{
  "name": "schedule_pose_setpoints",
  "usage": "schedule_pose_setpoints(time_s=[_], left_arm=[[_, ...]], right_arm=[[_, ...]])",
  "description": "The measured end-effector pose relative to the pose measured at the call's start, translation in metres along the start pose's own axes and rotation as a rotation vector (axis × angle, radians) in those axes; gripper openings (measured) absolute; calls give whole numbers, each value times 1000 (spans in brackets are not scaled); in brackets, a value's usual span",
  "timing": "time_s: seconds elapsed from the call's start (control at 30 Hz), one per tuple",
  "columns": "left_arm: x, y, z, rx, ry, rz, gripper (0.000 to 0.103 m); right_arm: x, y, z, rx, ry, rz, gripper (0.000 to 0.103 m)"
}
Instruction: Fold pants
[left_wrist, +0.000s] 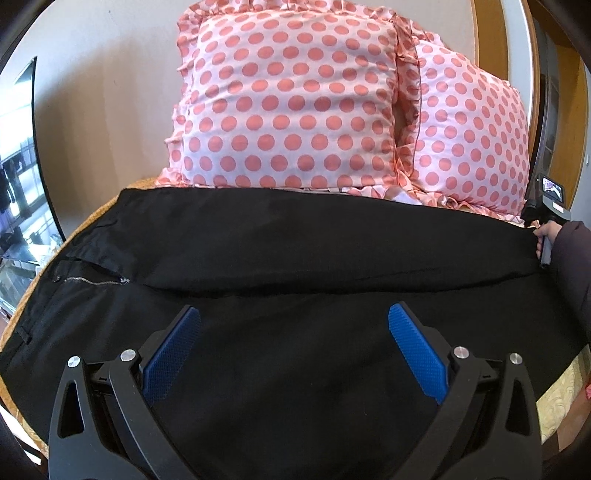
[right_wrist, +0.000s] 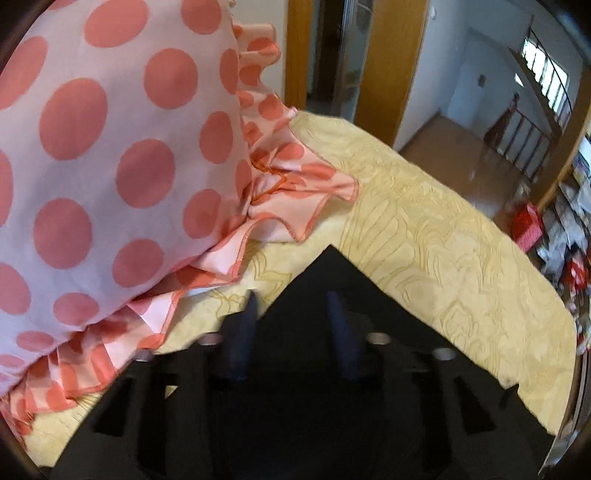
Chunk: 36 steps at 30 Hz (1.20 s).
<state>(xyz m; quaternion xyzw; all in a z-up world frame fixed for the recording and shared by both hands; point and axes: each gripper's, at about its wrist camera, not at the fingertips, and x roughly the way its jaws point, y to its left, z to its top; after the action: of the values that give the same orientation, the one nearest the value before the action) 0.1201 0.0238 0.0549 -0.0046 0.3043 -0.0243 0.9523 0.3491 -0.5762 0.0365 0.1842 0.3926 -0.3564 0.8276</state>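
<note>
Black pants (left_wrist: 295, 251) lie spread across the bed, one leg laid over the other, with the zipper (left_wrist: 92, 281) and waist at the left. My left gripper (left_wrist: 294, 321) is open, its blue pads (left_wrist: 415, 347) wide apart above the near leg. My right gripper (right_wrist: 291, 306) is open over the hem corner of the pants (right_wrist: 332, 269), and the view is blurred. It also shows in the left wrist view (left_wrist: 543, 240) at the far right end of the pants, held by a hand.
Two pink polka-dot pillows (left_wrist: 291, 99) stand at the head of the bed just behind the pants; one (right_wrist: 92, 147) is close on the right gripper's left. The yellow bedspread (right_wrist: 443, 251) ends at an edge to the right, with floor and clutter beyond.
</note>
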Motion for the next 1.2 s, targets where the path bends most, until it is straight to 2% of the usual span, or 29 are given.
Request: schedule_pose_setpoints(time_s=[0.03, 0.13, 0.3, 0.4, 0.53, 0.6, 0.73, 0.8, 0.83, 0.87, 0.93, 1.03, 1.1, 1.13, 1.17, 1.2], left_arm=[[0, 2, -1, -6, 4, -3, 102], [-2, 7, -1, -21, 2, -3, 102], [-13, 16, -4, -52, -12, 13, 102], [-20, 20, -6, -63, -18, 19, 102], [-32, 29, -9, -67, -36, 47, 102], [-34, 35, -8, -75, -35, 62, 102], [-31, 51, 3, -99, -16, 85, 102], [-28, 61, 13, -115, -14, 73, 102], [-26, 66, 17, -121, -14, 61, 102], [-22, 73, 22, -137, -13, 44, 102], [-15, 88, 30, -190, -2, 5, 102], [-1, 104, 36, -261, 28, -11, 102], [11, 114, 40, -312, 59, -10, 102], [19, 118, 44, -329, 78, -4, 102], [24, 119, 46, -333, 88, -5, 102], [31, 121, 51, -331, 95, -2, 102]], right_arm=[[-1, -10, 0, 41, 0, 56, 1], [-12, -44, 1, 148, -38, 217, 1], [-54, -70, -14, 165, -116, 340, 1], [-80, -103, -36, 226, -145, 454, 1], [-127, -160, -94, 277, -183, 571, 1], [-135, -181, -123, 299, -164, 597, 1], [-119, -204, -161, 356, -21, 645, 1], [-112, -207, -166, 380, 17, 651, 6], [-110, -210, -167, 402, 25, 645, 12], [-107, -210, -165, 420, 34, 648, 28], [-104, -216, -167, 457, 53, 655, 53], [-98, -216, -169, 472, 74, 656, 53], [-96, -213, -167, 467, 65, 630, 46], [-92, -211, -165, 455, 60, 636, 19], [-89, -211, -163, 453, 54, 670, 4], [-91, -217, -164, 466, 33, 689, 5]])
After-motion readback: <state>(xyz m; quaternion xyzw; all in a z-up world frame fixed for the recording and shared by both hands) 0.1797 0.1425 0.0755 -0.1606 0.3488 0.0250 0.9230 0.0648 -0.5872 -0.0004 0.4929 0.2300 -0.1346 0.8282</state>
